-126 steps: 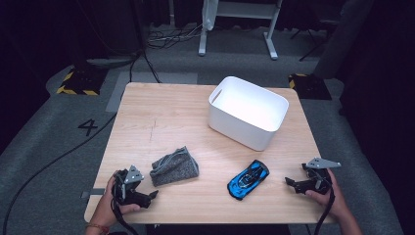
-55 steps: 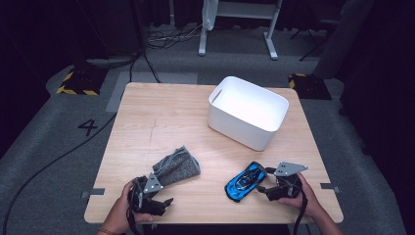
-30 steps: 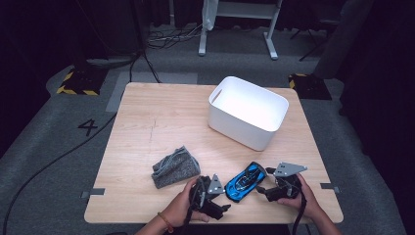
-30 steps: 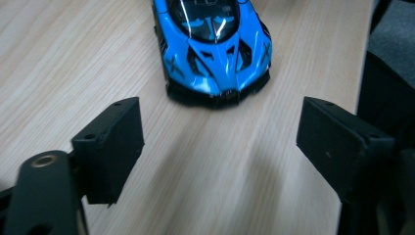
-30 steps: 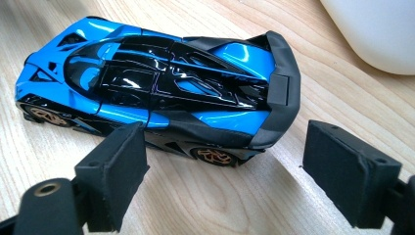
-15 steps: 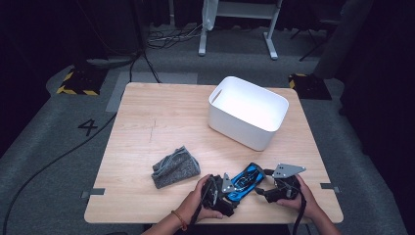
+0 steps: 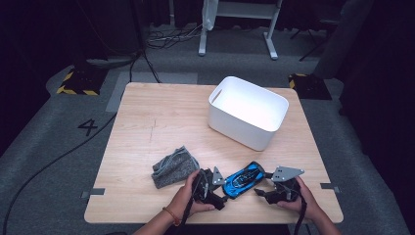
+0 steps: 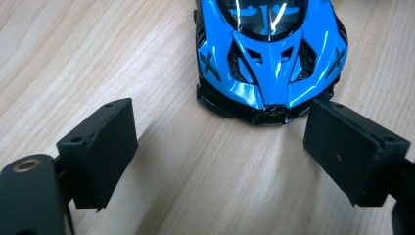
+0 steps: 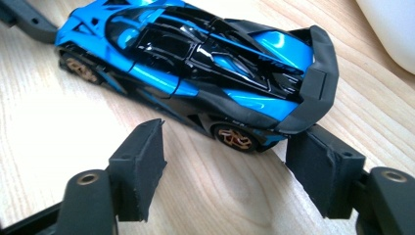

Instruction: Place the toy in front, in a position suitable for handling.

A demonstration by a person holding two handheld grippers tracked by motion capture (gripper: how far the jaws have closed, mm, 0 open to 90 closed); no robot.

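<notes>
- The blue toy car lay on the wooden table near its front edge, set at an angle, with the grey cloth to its left and the white bin well beyond it.
- The left gripper sat at the car's nose, held in the person's left hand. In the left gripper view its jaws stood wide apart, gripping nothing; the car's front bumper lay just ahead of the gap, and one jaw tip looked to be just beside it (contact could not be told).
- The right gripper sat at the car's tail, held in the right hand. In the right gripper view its jaws were also spread wide and empty, with the rear wheel just in front of the gap and the black rear wing above one jaw.
- The car rested on its wheels between the two grippers.
</notes>
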